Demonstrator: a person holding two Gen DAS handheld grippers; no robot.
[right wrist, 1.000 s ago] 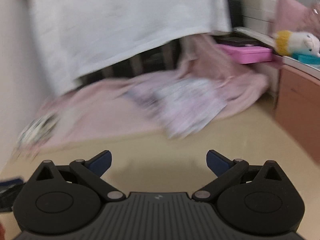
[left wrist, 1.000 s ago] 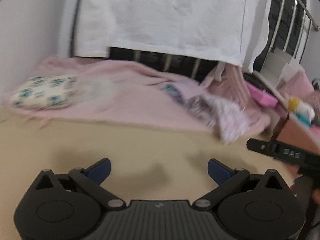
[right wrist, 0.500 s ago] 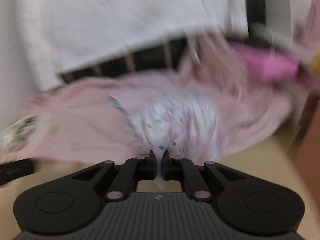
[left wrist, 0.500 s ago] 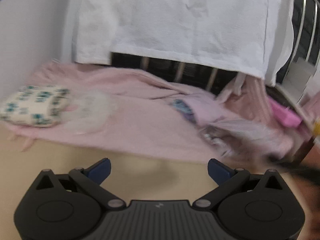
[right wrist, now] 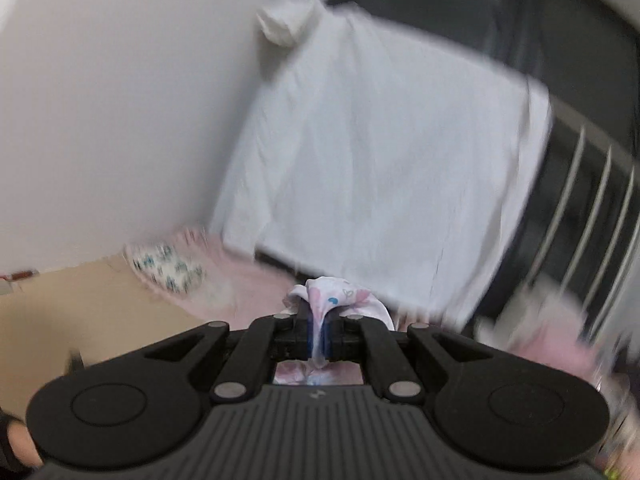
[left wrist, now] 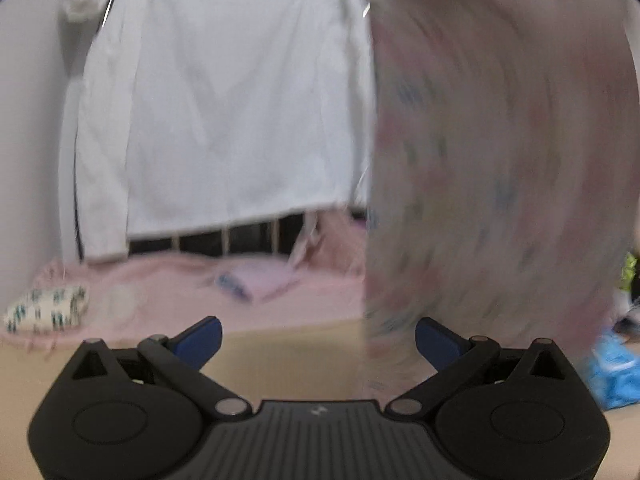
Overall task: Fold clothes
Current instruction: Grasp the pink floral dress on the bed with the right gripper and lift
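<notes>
One patterned garment (right wrist: 334,300) is pinched at a bunched edge between the clenched pads of the right gripper (right wrist: 319,330), lifted off the tan surface (left wrist: 296,364) and hanging blurred across the right of the left wrist view. Left gripper (left wrist: 318,336) — jaws spread, nothing between them, bare tan surface ahead. Behind: one pink blanket (left wrist: 168,300), one white sheet (left wrist: 224,120) draped on rails, one folded floral piece (left wrist: 46,308) at far left.
</notes>
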